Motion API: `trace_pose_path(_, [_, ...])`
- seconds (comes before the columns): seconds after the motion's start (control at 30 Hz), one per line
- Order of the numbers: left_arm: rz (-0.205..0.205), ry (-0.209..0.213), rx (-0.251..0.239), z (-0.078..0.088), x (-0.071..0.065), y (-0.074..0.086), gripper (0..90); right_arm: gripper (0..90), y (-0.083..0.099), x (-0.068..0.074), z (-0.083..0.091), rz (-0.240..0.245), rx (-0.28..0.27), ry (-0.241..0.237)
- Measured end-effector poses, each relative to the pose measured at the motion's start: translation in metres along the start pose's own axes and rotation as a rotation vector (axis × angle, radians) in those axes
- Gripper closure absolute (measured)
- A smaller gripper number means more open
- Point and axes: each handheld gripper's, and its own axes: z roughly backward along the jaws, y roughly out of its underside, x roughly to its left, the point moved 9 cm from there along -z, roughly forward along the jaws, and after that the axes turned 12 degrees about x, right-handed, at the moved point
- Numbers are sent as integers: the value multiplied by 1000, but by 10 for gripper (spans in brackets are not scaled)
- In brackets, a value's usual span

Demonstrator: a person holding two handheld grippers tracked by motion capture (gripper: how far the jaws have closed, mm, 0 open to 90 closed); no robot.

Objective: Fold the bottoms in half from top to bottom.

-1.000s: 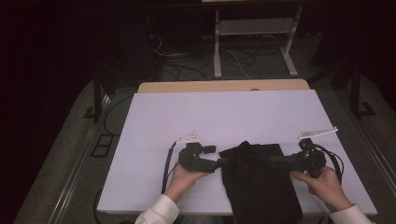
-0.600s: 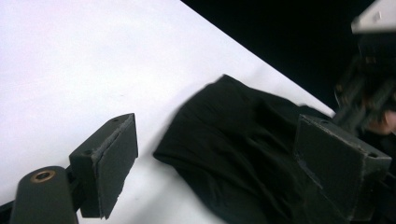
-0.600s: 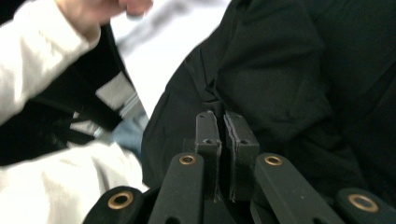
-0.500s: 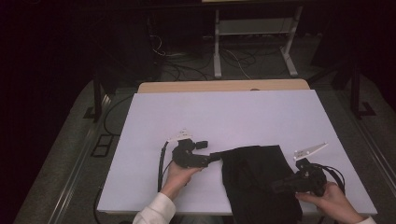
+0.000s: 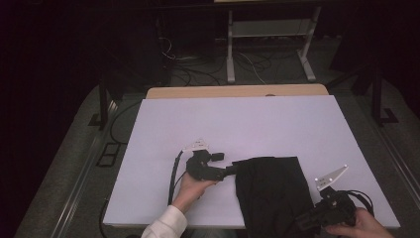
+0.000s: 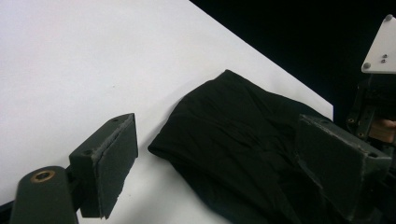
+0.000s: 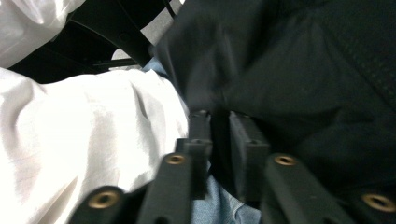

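- Plainly, the black cloth (image 5: pixel 271 196) lies on the white bench (image 5: pixel 237 129), low and right of centre in the high view; its near end hangs over the bench's front edge at the bottom of the frame.
- At the cloth's left edge sit the left tongs (image 5: pixel 231 171), open wide: in the left gripper view (image 6: pixel 224 158) the two padded jaws stand far apart, the cloth's folded corner lies between them and neither pad presses on it.
- Down in the lower right corner of the high view, the right tongs (image 5: pixel 302 224) meet the cloth's overhanging end. Their jaws have just been opening; in the right gripper view (image 7: pixel 218 135) a narrow gap shows between them, with dark cloth (image 7: pixel 299 70) just beyond. Whether any fabric is still pinched I cannot tell; they look loosely apart.
- My reading: this is folding or straightening work, caught between grips. Next, each pair of tongs needs a fresh bite on an edge or corner before the cloth can be lifted or drawn flat.
- Compared across views: the high view gives the cloth's whole outline, while the right gripper view adds a white sleeve (image 7: pixel 84 140) and a patch of blue fabric below the bench edge.
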Motion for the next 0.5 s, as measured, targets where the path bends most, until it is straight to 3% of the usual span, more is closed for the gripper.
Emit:
trace_pose_path(0.23, [-1, 13, 1, -1, -2, 0, 129, 384, -7, 0, 10, 15, -72, 57])
trace_pose_path(0.4, [0, 28, 12, -2, -6, 0, 87, 152, -17, -5, 18, 22, -123, 150])
trace_pose_path(0.5, [2, 22, 34, -3, -8, -1, 12, 16, -23, -9, 24, 23, -158, 204])
